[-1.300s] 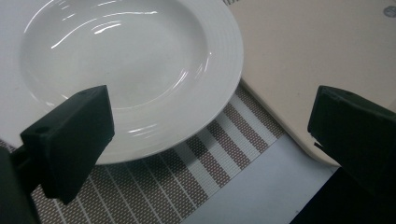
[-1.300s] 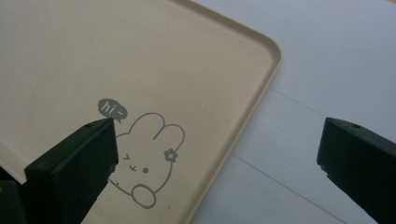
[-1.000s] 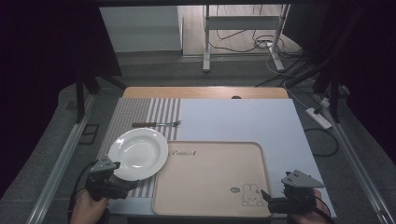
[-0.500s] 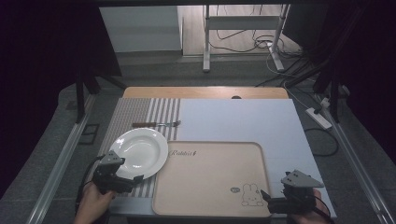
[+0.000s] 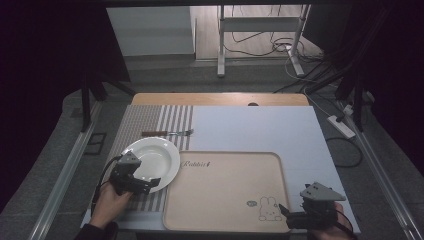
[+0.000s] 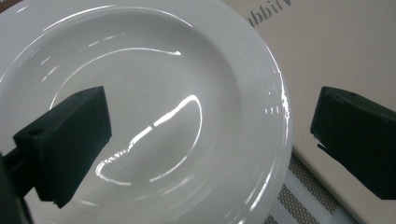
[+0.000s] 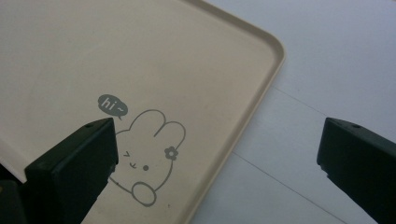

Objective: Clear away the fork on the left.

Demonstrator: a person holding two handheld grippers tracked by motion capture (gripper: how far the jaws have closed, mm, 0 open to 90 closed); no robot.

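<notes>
The left gripper (image 5: 150, 182), jaws wide open, is over the white plate (image 5: 152, 159) on the striped mat, left of the tray (image 5: 225, 192). Nothing is grabbed yet. The right gripper (image 5: 284, 212) waits open at the tray's near right corner.

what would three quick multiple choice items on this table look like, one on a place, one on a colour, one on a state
1. Where does the fork lie?
A. on the tray
B. on the striped mat, beyond the plate
C. in the plate

2. What colour is the plate?
A. white
B. blue
C. black

3. How does the left claw stand?
A. shut on the fork
B. shut on the tray's rim
C. open, over the plate

Answers:
1 B, the high view shows the fork on the striped mat past the plate's far rim.
2 A, it shines white in the left gripper view.
3 C, its jaws stand wide apart with the plate's bowl and rim between them, nothing held.
</notes>
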